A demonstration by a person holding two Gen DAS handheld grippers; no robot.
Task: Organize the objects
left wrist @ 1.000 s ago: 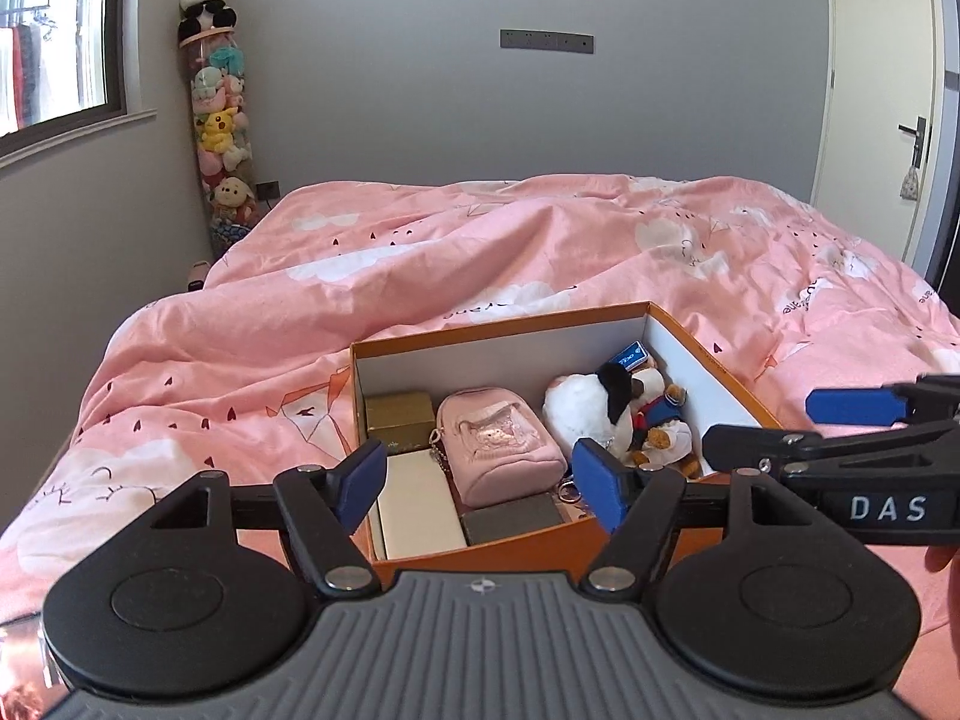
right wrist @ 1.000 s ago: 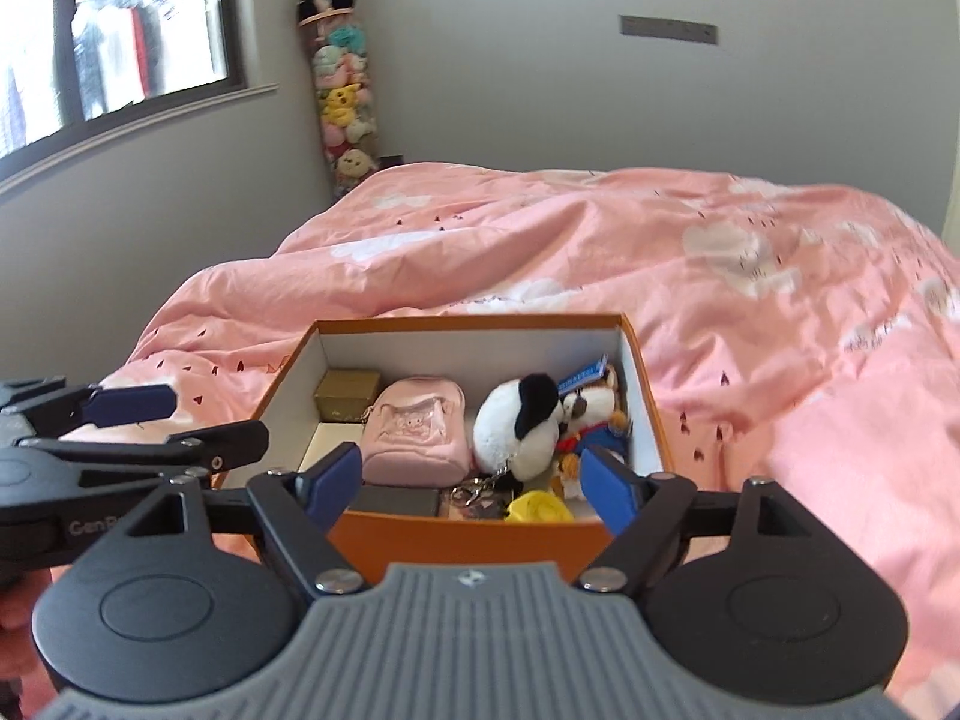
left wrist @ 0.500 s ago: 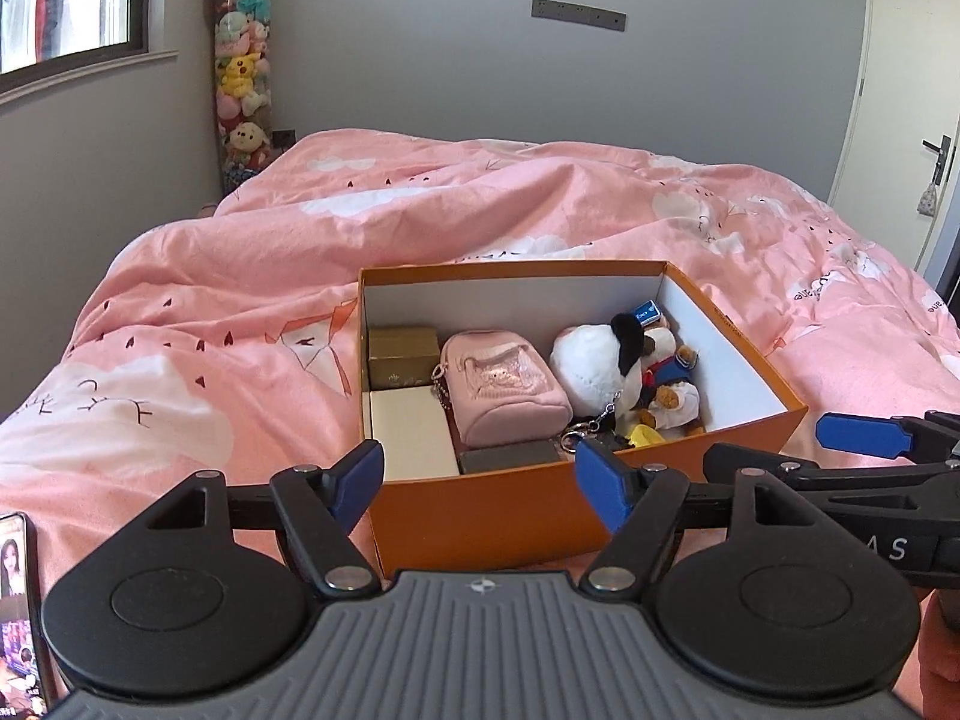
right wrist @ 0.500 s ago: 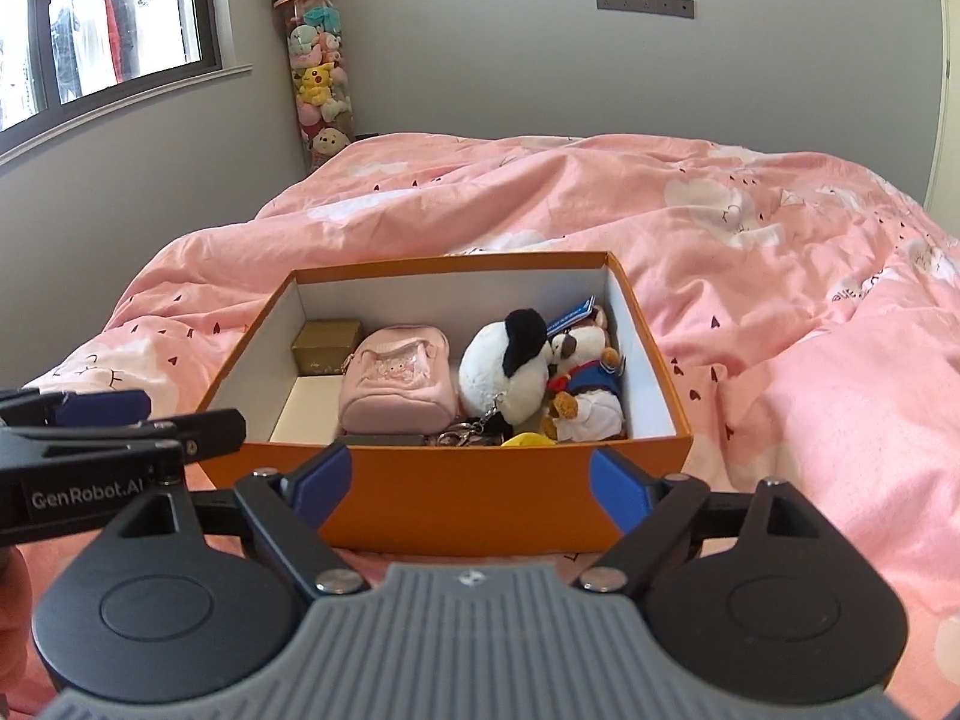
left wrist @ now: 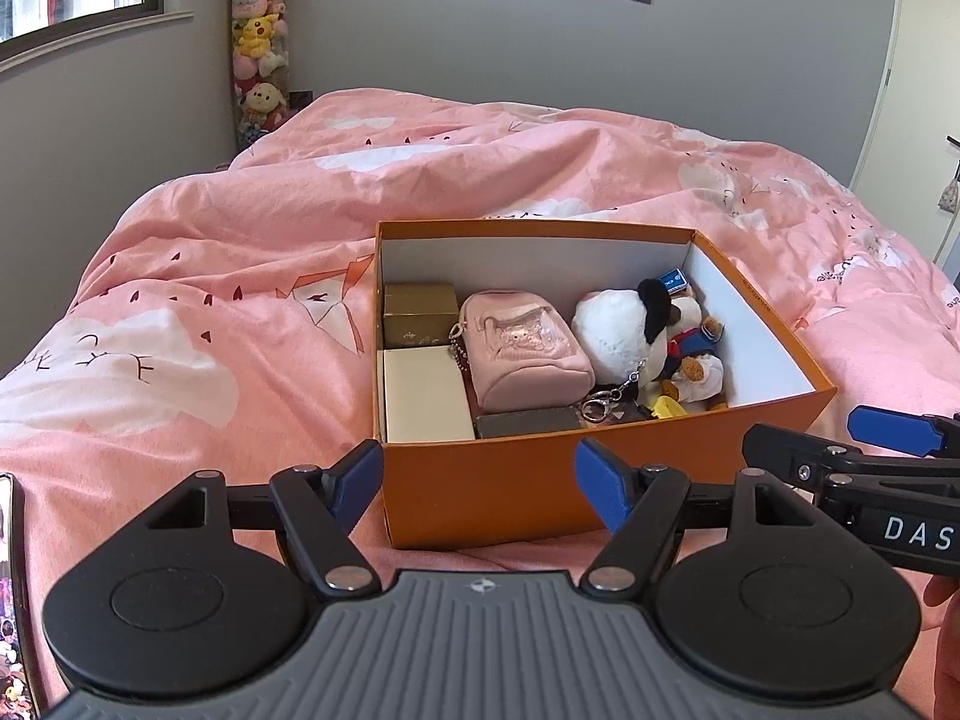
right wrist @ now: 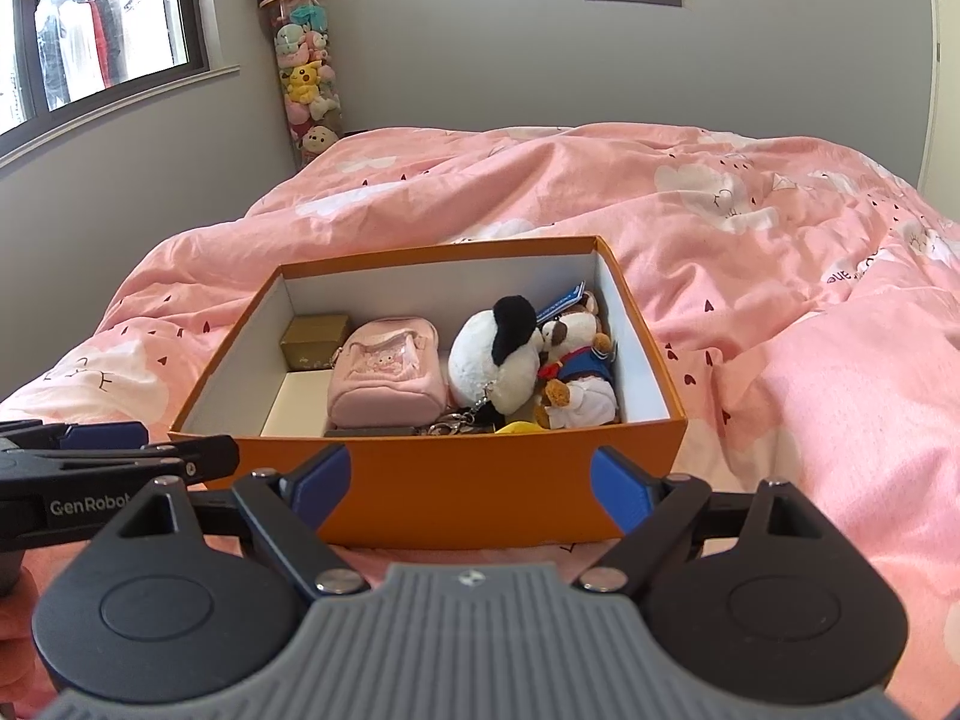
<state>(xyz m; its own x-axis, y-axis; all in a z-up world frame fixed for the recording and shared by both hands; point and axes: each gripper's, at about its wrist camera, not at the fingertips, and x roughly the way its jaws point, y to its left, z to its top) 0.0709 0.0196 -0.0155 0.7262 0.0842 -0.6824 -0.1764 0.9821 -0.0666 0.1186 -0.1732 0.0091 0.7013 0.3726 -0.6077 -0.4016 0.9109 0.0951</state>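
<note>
Orange card box (left wrist: 480, 492), open-topped, set on the pink duvet (left wrist: 198, 324) of the bed, just ahead of both grippers; walls judged thin and light, apt to flex if pinched at one rim, best taken by two opposite walls.

Contents, left to right: gold carton (left wrist: 420, 313) at the back and cream carton (left wrist: 425, 393) in front of it, both stiff and square, easily gripped across flat sides; pink pouch (left wrist: 521, 351), soft, with a bead chain, best held across its body; panda plush (right wrist: 492, 360) and bear plush (right wrist: 579, 381), light and squashy, key rings attached, liable to snag on one another; dark flat case (left wrist: 527, 422) and a yellow item (left wrist: 667, 407) low at the front, mostly hidden.

Left gripper (left wrist: 478, 477): fingers apart, nothing between them. Right gripper (right wrist: 470, 485): fingers wide apart, likewise empty.

Writing: "DAS" is read on the right gripper's side, "GenRobot" on the left's; print on the blue tag (left wrist: 671, 279) is too small to read; a phone (left wrist: 12, 600) lies at the left edge.
</note>
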